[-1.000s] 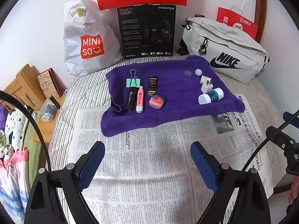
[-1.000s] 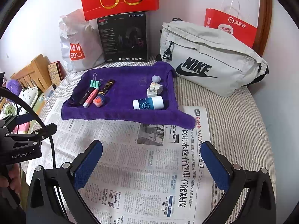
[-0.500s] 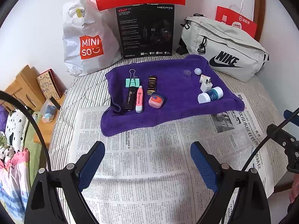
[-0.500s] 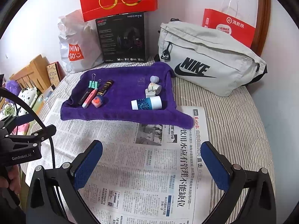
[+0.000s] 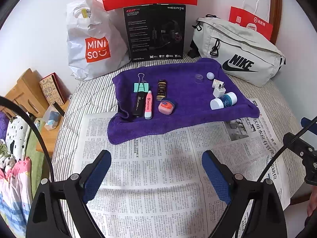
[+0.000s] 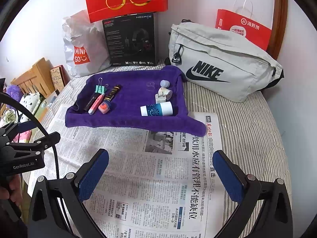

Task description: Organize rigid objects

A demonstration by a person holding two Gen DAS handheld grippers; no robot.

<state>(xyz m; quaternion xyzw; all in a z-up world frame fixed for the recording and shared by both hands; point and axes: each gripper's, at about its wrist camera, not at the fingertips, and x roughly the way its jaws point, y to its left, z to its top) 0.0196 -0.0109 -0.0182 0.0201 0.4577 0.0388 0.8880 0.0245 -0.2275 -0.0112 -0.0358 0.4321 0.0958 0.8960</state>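
left gripper (image 5: 156,170) and right gripper (image 6: 161,170): both released, empty, above printed newspaper (image 5: 158,178). ahead of both: purple terry towel (image 5: 184,107) bearing black rectangular lighter (image 5: 138,104), pink plastic pen (image 5: 149,104), white-capped blue tube (image 5: 223,100).

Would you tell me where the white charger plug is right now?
The white charger plug lies on the right of the purple towel in both wrist views, just behind the blue-and-white bottle.

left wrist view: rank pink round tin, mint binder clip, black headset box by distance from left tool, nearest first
Measured from the left tool:
1. Pink round tin, on the purple towel's front part.
2. Mint binder clip, farther back on the towel, left side.
3. Black headset box, standing against the wall behind the towel.
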